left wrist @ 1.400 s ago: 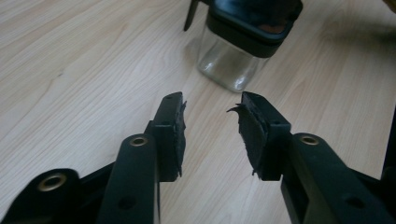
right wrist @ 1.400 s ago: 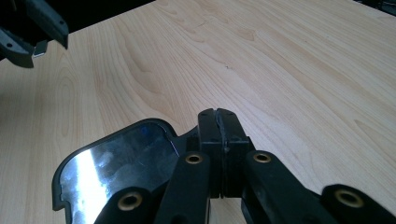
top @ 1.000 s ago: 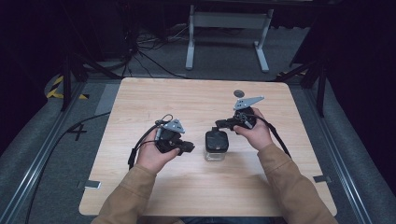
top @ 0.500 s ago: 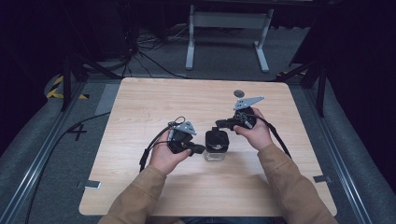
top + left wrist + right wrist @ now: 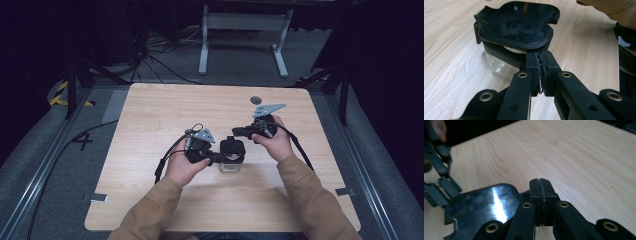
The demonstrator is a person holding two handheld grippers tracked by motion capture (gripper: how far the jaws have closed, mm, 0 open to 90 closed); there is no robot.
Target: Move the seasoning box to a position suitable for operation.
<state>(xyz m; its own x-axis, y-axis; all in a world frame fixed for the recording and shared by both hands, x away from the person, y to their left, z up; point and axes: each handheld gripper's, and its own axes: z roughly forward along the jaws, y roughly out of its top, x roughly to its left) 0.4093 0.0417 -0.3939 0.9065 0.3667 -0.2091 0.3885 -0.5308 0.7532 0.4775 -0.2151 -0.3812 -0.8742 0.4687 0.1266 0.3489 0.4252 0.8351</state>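
Item: wooden table [image 5: 150,115], pale grain, your work surface. Its left half lies bare from the near edge to the far edge, giving you open room there; a cable [image 5: 165,159] trails from your left gripper [image 5: 214,158] toward the near left. Your left gripper sits left of centre, its jaws nearly together and lately eased a touch wider; in the left gripper view the pads [image 5: 541,72] meet just below the rim of the lid, and you cannot tell whether they pinch any part of it. Centre: one clear glass container [image 5: 230,165], low and square, standing upright on the table between your two grippers, topped by a glossy black lid [image 5: 233,148] that sits tilted, overhanging the glass; contents cannot be made out. Right of it: your right gripper [image 5: 239,132], jaws fully together on nothing, tips just beside the lid's far corner, grey plate [image 5: 268,108] on top. Beyond it, near the far edge, one small dark round disc [image 5: 256,100], well apart from the container. The right third of the table is open but for your forearm [image 5: 310,195].
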